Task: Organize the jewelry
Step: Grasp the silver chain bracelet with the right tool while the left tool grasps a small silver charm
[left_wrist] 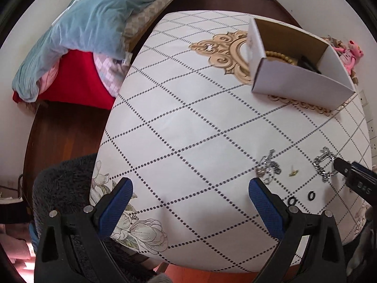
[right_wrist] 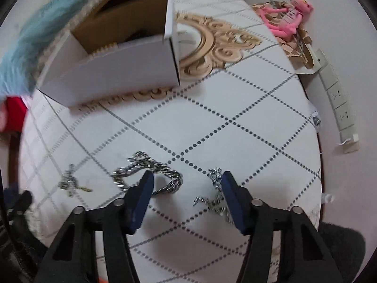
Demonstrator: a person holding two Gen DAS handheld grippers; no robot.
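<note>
A white cardboard box (left_wrist: 299,80) stands at the table's far side, holding a gold bead bracelet (left_wrist: 280,56) and a dark item. My right gripper (right_wrist: 187,179) is open, low over the table, its fingers either side of a thick silver chain (right_wrist: 165,181); a thinner silver chain (right_wrist: 212,200) lies by its right finger. A small silver piece with a gold charm (right_wrist: 70,184) lies to the left. My left gripper (left_wrist: 190,193) is open and empty near the table's front. In the left wrist view lie a silver cluster (left_wrist: 268,167), a gold charm (left_wrist: 293,172), the chain (left_wrist: 324,165) and two black rings (left_wrist: 311,195).
The round table (left_wrist: 188,118) has a white diamond-pattern cloth. A bed with blue and red bedding (left_wrist: 70,35) stands to the left. A pink plush toy (right_wrist: 287,16) and a power strip (right_wrist: 337,99) lie at the right edge. A dark furry seat (left_wrist: 63,188) is at front left.
</note>
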